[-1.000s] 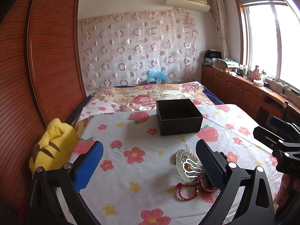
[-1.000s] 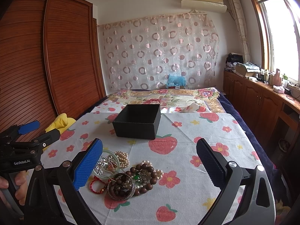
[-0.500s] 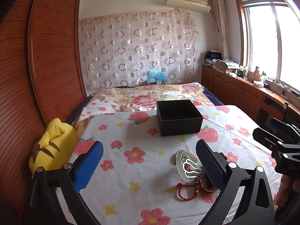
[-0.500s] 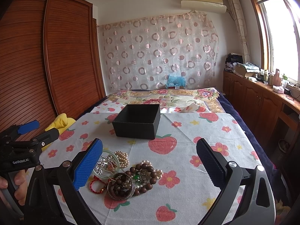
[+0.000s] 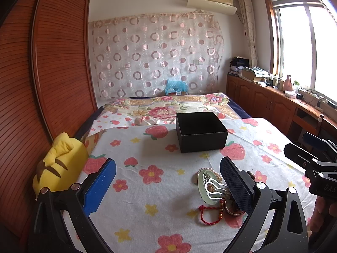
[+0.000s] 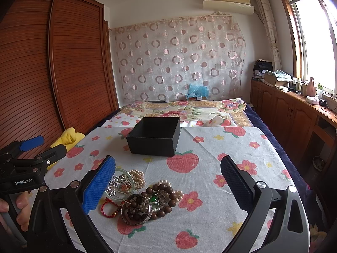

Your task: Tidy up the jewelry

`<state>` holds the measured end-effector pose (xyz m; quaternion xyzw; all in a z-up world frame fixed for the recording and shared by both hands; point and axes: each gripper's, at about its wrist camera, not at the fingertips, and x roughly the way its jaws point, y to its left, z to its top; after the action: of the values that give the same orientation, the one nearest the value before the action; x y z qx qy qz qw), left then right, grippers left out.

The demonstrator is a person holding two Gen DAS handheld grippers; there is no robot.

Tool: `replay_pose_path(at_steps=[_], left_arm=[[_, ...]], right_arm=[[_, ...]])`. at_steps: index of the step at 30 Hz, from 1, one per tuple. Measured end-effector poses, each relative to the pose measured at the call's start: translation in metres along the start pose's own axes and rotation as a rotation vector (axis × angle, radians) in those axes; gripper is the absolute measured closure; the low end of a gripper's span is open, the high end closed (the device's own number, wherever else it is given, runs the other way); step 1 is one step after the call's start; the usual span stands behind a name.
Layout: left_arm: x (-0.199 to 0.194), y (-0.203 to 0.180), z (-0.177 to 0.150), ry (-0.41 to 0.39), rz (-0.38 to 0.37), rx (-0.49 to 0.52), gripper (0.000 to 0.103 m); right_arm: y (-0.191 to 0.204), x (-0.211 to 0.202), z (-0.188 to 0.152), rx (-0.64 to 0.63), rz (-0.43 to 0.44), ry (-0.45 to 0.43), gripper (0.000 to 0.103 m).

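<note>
Jewelry pile [image 6: 139, 196] on bedspread [image 6: 210, 179]; left gripper [image 5: 168, 184], right gripper [image 6: 168, 184] both spread wide, holding nothing.

Black box [image 6: 154, 139]: matt, faintly textured card.
Bedsheet [image 6: 210, 181]: soft woven cloth, matt, strawberry and flower print.
Wooden bead bracelet [image 6: 162, 191]: dark brown polished wood, mild sheen.
Pearl strand [image 6: 138, 177]: smooth, lustrous cream beads.
Jade-green bangle [image 5: 203, 184]: glossy, translucent.
Red cord bracelet [image 5: 207, 215]: braided string, matt.
Wardrobe [image 6: 69, 67]: ribbed wood slats, satin varnish.
Curtain [image 6: 179, 63]: sheer fabric with shiny circles.
Left gripper [image 5: 168, 181] and right gripper [image 6: 168, 181]: matt black plastic frames, pads [image 6: 100, 185] of dimpled rubber.
</note>
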<state>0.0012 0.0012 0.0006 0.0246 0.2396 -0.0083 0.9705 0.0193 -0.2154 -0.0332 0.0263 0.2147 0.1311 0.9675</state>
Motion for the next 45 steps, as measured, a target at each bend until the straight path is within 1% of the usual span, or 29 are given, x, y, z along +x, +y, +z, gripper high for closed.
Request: replay_pose_path(at_steps=[27, 32, 37, 42, 45], left_arm=[[-0.004, 0.005, 0.002, 0.000, -0.002, 0.000, 0.007], [-0.002, 0.002, 0.001, 0.022, -0.003, -0.004, 0.007], [0.014, -0.001, -0.007, 0.074, -0.031, 0.013, 0.007], [0.035, -0.005, -0.018, 0.115, -0.069, 0.034, 0.007], [0.047, -0.003, -0.023, 0.134, -0.095, 0.024, 0.007]], right_arm=[[0.000, 0.000, 0.001, 0.000, 0.000, -0.001, 0.002], [-0.002, 0.002, 0.000, -0.001, 0.006, 0.007, 0.002], [-0.003, 0.003, 0.002, -0.003, 0.019, 0.039, 0.002], [-0.007, 0.015, -0.016, -0.016, 0.019, 0.068, 0.002], [-0.010, 0.022, -0.025, -0.028, 0.022, 0.095, 0.002]])
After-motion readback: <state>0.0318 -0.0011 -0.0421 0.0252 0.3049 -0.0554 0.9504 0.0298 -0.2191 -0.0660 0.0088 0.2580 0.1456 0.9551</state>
